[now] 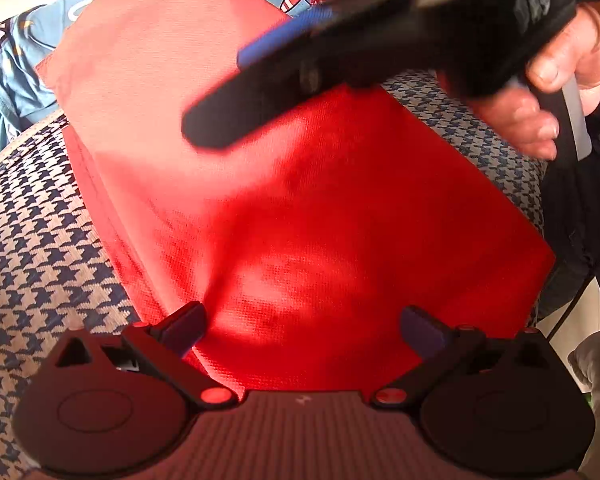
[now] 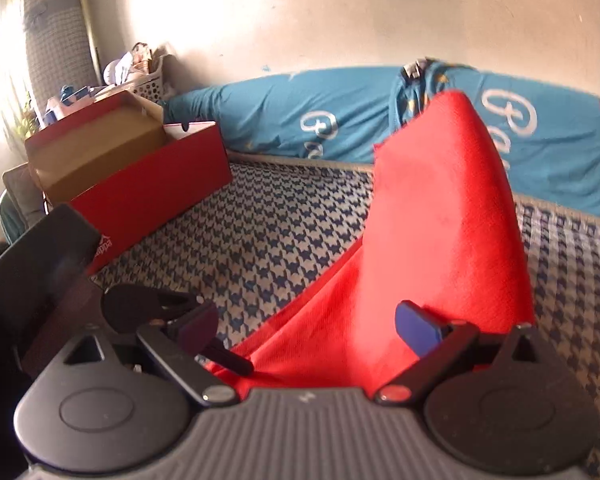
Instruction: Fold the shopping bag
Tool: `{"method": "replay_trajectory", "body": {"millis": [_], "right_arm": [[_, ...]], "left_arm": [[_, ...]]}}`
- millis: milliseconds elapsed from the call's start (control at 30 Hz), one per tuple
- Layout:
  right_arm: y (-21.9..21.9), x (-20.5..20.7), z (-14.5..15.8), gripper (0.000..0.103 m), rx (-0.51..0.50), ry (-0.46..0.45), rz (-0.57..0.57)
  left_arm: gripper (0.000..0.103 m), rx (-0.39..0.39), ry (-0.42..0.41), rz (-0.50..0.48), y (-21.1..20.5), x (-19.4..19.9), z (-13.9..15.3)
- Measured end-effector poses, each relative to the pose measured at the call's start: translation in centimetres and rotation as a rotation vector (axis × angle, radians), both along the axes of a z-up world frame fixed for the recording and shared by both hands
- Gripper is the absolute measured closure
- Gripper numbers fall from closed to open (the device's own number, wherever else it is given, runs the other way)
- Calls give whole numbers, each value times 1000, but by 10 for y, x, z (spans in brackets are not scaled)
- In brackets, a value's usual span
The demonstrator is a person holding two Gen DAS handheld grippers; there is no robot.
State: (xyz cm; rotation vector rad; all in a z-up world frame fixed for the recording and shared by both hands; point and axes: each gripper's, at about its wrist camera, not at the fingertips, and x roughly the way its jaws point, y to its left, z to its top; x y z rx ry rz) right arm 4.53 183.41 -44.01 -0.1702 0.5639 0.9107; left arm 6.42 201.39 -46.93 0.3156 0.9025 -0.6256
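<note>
Through the left wrist camera I see the red shopping bag [image 1: 300, 200] lying on the houndstooth cover [image 1: 32, 264], its near part flat and its far part lifted into a paler flap. My left gripper [image 1: 302, 330] sits low over the near edge with its fingers spread wide, one to each side of the red cloth and pinching nothing. The right gripper [image 1: 236, 116] crosses the top of this view, blurred, with a hand [image 1: 556, 80] round its handle; from here I cannot tell how its fingers stand. Blue bedding [image 1: 16, 80] lies beyond the bag.

Through the right wrist camera the bag [image 2: 440, 208] stands up as a tall folded flap in front of the blue bedding [image 2: 300, 120], with the rest of the cloth running down between my right gripper's [image 2: 312, 330] fingers. Those fingers are apart too, and I see no grip on the cloth. A red shoebox [image 2: 152, 184] sits well off to the left on the same cover.

I judge the fold is partway done: the raised flap needs laying over the flat part. To do that well I would have the left gripper hold the near edge down so the bag does not slide, then take the flap near its top edge and bring it over evenly, matching the corners before pressing the crease flat.
</note>
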Motion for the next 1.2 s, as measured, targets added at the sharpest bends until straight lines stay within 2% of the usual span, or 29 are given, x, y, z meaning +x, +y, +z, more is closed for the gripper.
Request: {"method": "replay_trajectory", "body": {"millis": [67, 133, 233, 300, 367, 467, 667, 800, 867, 967, 1067, 1133, 1200], "right_arm": [[-4, -4, 7, 7, 9, -56, -29], [-8, -10, 16, 6, 12, -172, -90], [-16, -4, 22, 6, 30, -209, -184], [-18, 4, 18, 6, 29, -171, -211], [-18, 11, 12, 11, 11, -146, -222], [-3, 11, -2, 12, -107, -198, -241], [16, 8, -24, 12, -227, -241, -204], [20, 8, -28, 12, -235, -227, -198], [18, 10, -26, 11, -221, -206, -196], [16, 12, -23, 11, -210, -189, -193], [15, 14, -23, 11, -210, -174, -190], [15, 14, -24, 11, -215, -170, -187], [15, 16, -24, 11, -212, -158, -184]], "left_arm": [[0, 1, 1, 1, 3, 1, 2], [0, 1, -1, 4, 6, 2, 4], [0, -1, -2, 5, 13, 6, 8], [0, -1, -2, 4, 15, -16, 9], [0, 1, -3, 2, 20, -43, 9], [0, 2, -4, -5, 14, -76, -3], [0, -6, 14, -22, 30, -76, 6], [0, -82, 20, 3, 51, -70, 18], [0, -46, -48, 1, 53, -70, 21], [0, 19, -162, -53, 49, -70, 27], [0, 62, -184, -83, 45, -61, 25], [0, 83, -183, -92, 17, -44, 13], [0, 81, -190, -107, 16, -37, 14]]}}
